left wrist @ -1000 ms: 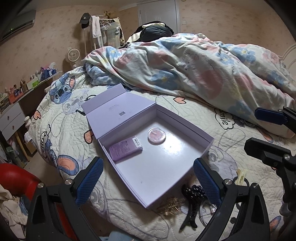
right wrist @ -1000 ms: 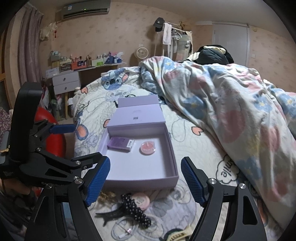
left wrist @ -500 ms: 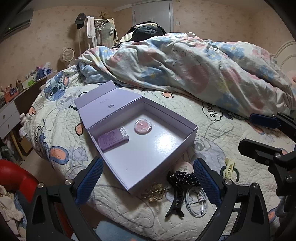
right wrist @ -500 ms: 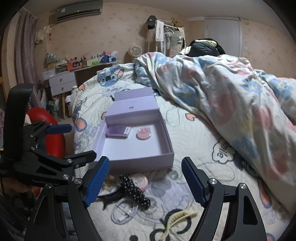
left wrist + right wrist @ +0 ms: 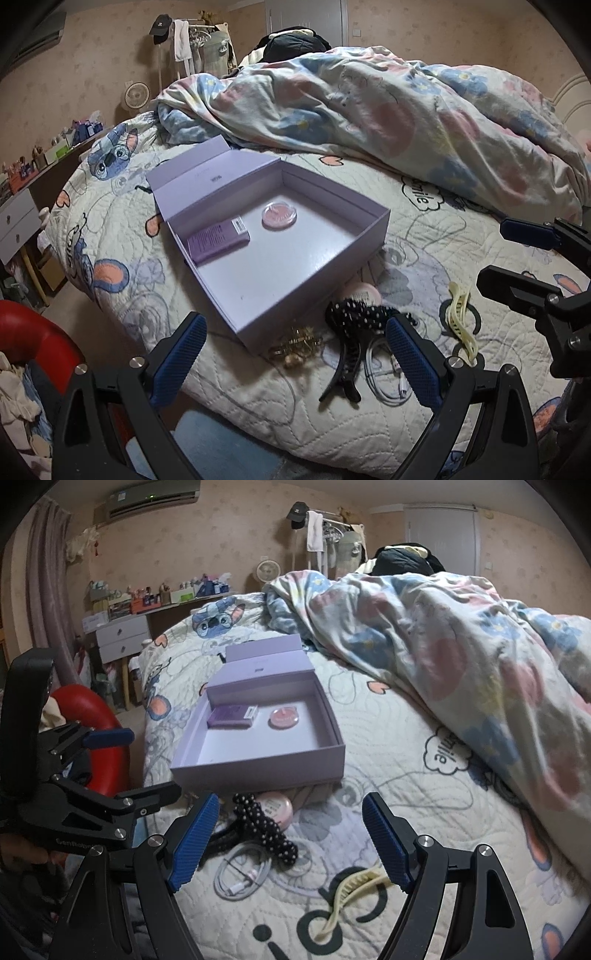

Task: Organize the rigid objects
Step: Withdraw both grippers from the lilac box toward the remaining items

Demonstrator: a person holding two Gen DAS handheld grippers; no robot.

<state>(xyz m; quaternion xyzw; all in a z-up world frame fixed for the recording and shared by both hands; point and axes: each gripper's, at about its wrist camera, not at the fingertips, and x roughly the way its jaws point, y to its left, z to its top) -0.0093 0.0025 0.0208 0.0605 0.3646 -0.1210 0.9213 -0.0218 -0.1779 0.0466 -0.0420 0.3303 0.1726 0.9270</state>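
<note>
An open lilac box [image 5: 369, 230] [image 5: 258, 766] lies on the bed, holding a purple carton [image 5: 218, 240] [image 5: 231, 716] and a round pink compact [image 5: 279, 216] [image 5: 283, 718]. In front of it lie a second pink compact [image 5: 364, 295] [image 5: 275, 806], a black dotted hair clip [image 5: 354, 325] [image 5: 266, 829], a gold clip [image 5: 295, 347], a coiled white cable [image 5: 384, 376] [image 5: 242, 875] and a cream claw clip [image 5: 460, 321] [image 5: 351, 893]. My left gripper [image 5: 295, 358] hovers open over the gold clip. My right gripper [image 5: 290, 842] hovers open over the dotted clip and cable, holding nothing.
A rumpled floral duvet [image 5: 388, 122] [image 5: 461, 646] covers the far and right side of the bed. The bed edge drops off at the left, beside a red round object [image 5: 33, 339] [image 5: 96, 734]. A cluttered desk with drawers [image 5: 122, 635] stands along the wall.
Both grippers have moved down and toward the small items in front of the box. The compact, cable and cream clip have come into the left wrist view. Both sets of jaws stayed open.
</note>
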